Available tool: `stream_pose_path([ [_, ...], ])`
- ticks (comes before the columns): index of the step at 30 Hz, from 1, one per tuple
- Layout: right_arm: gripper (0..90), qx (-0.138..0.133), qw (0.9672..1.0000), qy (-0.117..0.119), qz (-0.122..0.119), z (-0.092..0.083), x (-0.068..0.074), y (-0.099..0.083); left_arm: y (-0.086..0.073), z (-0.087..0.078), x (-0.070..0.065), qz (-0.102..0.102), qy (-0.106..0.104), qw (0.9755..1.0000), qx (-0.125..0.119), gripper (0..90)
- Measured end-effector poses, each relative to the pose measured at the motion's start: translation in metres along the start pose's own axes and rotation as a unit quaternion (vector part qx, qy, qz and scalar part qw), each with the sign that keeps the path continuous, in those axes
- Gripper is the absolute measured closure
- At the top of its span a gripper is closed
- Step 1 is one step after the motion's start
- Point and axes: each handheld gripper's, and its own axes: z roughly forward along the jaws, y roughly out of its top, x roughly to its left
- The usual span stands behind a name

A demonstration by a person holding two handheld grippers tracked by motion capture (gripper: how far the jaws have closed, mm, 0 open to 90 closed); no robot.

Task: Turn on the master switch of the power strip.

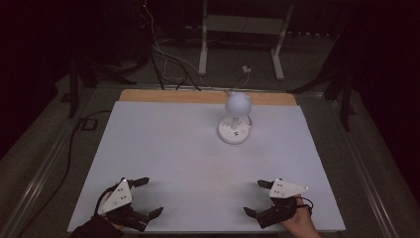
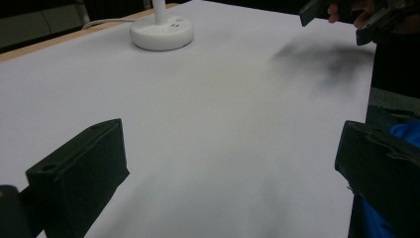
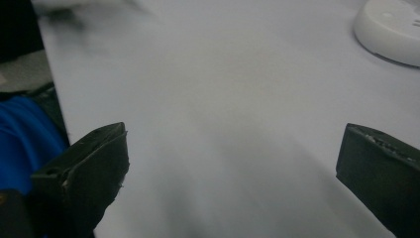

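A small white lamp stands at the back middle of the white tabletop (image 1: 163,148), with a round head (image 1: 238,102) over a disc base (image 1: 233,131). My left gripper (image 1: 148,197) rests near the front left edge, open, with nothing between its jaws. Near the front right edge my right gripper (image 1: 256,198) is open too and holds nothing. In the left gripper view the wide-apart gripper (image 2: 230,168) faces the lamp base (image 2: 161,33), and the other gripper (image 2: 341,15) shows at top right. In the right gripper view the gripper (image 3: 233,163) spans bare table, with the lamp base (image 3: 391,29) at top right.
A wooden strip (image 1: 208,96) runs along the table's far edge. Behind it, cables (image 1: 168,59) lie on the floor beside white frame legs (image 1: 203,44). Blue cloth (image 2: 398,131) sits below the front edge, also seen as blue cloth (image 3: 25,139). The surroundings are dark.
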Motion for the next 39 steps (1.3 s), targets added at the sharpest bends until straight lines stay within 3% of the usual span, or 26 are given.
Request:
stream_pose_path([
  [17, 0.0, -0.007, 1.0000, 0.005, 0.000, -0.002, 0.004, 0.028, 0.001, -0.001, -0.001, -0.004, -0.008, 0.9999, -0.009, 0.2],
  [39, 0.0, -0.027, 0.9996, -0.009, 0.007, 0.001, -0.014, 0.054, 0.000, 0.000, 0.000, -0.003, -0.005, 1.0000, -0.005, 0.2],
])
